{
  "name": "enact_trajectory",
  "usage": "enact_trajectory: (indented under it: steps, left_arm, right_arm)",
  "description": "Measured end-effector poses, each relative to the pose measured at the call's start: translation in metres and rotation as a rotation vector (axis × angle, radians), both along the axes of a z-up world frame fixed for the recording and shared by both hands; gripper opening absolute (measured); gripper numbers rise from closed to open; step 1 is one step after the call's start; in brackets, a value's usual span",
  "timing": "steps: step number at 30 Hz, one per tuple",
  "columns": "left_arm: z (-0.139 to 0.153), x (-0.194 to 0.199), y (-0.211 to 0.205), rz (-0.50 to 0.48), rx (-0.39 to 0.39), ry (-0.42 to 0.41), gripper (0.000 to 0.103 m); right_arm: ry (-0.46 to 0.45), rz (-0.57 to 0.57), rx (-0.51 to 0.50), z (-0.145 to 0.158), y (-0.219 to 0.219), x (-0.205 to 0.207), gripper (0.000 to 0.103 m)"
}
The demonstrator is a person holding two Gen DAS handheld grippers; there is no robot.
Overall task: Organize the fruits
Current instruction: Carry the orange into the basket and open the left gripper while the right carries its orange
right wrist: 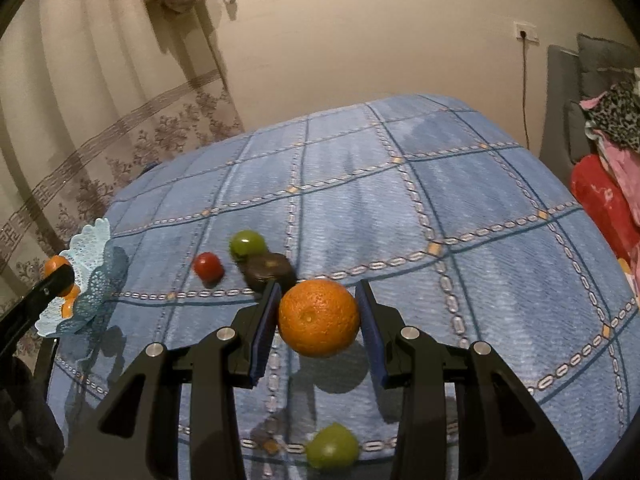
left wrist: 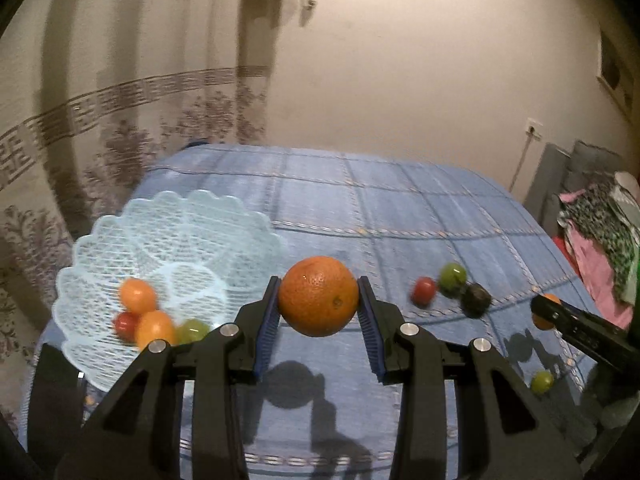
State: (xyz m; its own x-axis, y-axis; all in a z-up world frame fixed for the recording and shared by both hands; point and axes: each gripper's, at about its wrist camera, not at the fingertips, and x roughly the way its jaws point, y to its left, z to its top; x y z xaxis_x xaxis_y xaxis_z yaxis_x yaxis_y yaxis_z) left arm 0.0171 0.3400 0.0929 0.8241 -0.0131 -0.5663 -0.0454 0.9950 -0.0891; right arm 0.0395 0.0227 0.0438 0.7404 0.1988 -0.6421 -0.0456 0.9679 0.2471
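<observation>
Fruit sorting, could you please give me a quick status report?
Left tongs shut on an orange, beside the basket. Right tongs shut on another orange. Loose fruit on blue cloth; nothing blocking.

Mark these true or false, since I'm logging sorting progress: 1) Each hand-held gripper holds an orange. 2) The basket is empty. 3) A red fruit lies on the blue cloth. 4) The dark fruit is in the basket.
1) True: the left hand-held gripper clamps an orange; the right hand-held gripper clamps another orange.
2) False: the lace basket already holds several small fruits.
3) True: red fruit.
4) False: the dark fruit sits on the blue cloth.
</observation>
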Motion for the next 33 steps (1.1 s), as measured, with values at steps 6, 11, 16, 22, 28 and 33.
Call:
enact_trajectory:
  steps: [6, 11, 16, 22, 28, 33]
  left_arm:
    - [0.004, 0.004, 0.03, 0.054, 0.006, -0.01, 0.039]
    - [0.004, 0.007, 0.049, 0.084, 0.01, -0.014, 0.039]
    - [0.0, 0.009, 0.066, 0.112, 0.003, -0.007, 0.039]
    - [-0.006, 0.009, 0.082, 0.135, -0.029, 0.0, 0.039]
    - [-0.01, 0.011, 0.095, 0.161, -0.055, 0.002, 0.039]
    - [-0.016, 0.014, 0.101, 0.173, -0.073, 0.012, 0.039]
  right_arm:
    - [-0.008, 0.045, -0.005, 0.008, 0.026, 0.003, 0.039]
    - [-0.013, 0.093, -0.007, 0.015, 0.051, 0.008, 0.039]
    - [-0.028, 0.15, -0.02, 0.024, 0.081, 0.011, 0.039]
    - [-0.051, 0.242, -0.023, 0.035, 0.125, 0.016, 0.039]
    - [-0.078, 0.341, -0.037, 0.042, 0.175, 0.02, 0.039]
    - [-0.072, 0.39, -0.04, 0.042, 0.205, 0.027, 0.039]
